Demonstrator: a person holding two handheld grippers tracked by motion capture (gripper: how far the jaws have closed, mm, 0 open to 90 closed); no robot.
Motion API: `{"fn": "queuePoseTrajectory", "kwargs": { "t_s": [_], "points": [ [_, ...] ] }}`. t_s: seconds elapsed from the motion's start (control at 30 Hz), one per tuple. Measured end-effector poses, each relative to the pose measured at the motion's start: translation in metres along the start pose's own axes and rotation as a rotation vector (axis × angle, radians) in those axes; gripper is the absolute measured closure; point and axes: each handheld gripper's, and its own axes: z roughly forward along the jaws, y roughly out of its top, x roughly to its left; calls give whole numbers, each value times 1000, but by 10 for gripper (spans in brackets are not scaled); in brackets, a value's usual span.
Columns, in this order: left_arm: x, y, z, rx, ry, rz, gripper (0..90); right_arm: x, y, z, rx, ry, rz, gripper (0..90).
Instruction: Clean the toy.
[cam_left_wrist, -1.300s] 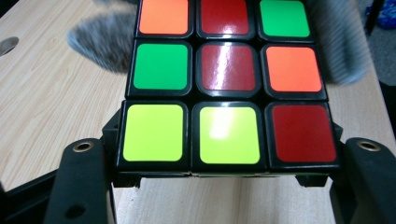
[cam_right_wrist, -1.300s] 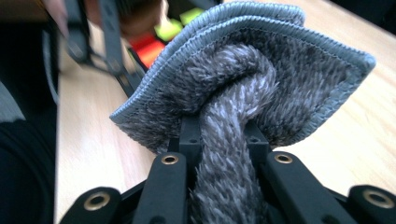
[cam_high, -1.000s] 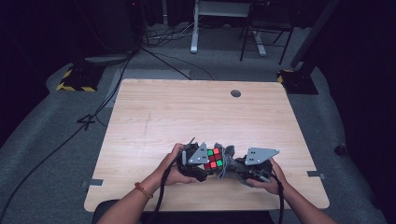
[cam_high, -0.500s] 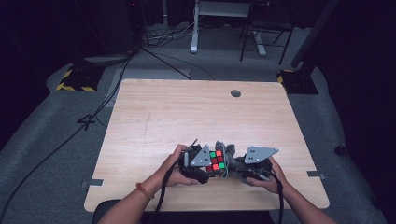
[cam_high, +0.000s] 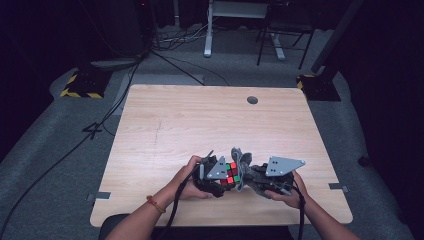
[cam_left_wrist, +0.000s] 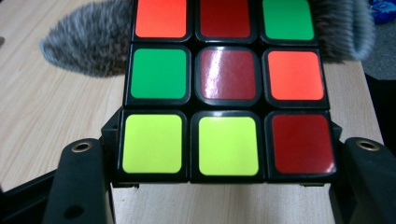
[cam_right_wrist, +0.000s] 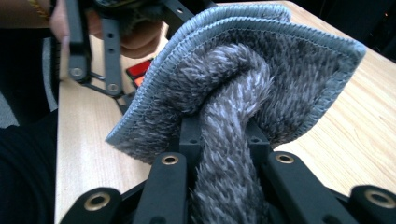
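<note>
A colour cube (cam_left_wrist: 227, 88) with red, orange, green and yellow squares sits between the black jaws of my left gripper (cam_left_wrist: 224, 182), which is shut on it just above the wooden table. In the high view the cube (cam_high: 230, 173) is near the table's front edge, with the left gripper (cam_high: 214, 175) on its left side. My right gripper (cam_right_wrist: 224, 140) is shut on a folded grey fluffy cloth (cam_right_wrist: 243, 88). The cloth (cam_high: 242, 164) is pressed against the cube's right side, and the right gripper (cam_high: 260, 177) is behind it. A hand holds each gripper.
The light wooden table (cam_high: 200, 120) stretches away beyond the hands, with a round cable hole (cam_high: 252, 100) near its far edge. Cables trail from both grippers toward the person. On the dark floor behind the table are cables and furniture legs.
</note>
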Motion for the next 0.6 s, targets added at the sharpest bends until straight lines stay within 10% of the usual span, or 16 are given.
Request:
{"fn": "queuePoseTrajectory", "kwargs": {
  "t_s": [0.33, 0.6],
  "points": [
    [6, 2, -15, -57, 15, -10, 332, -2, -16, 15, 118, 30, 17, 768],
    [6, -1, -9, -17, 18, -5, 333, 5, -4, -6, 9, 28, -16, 767]
  ]
}}
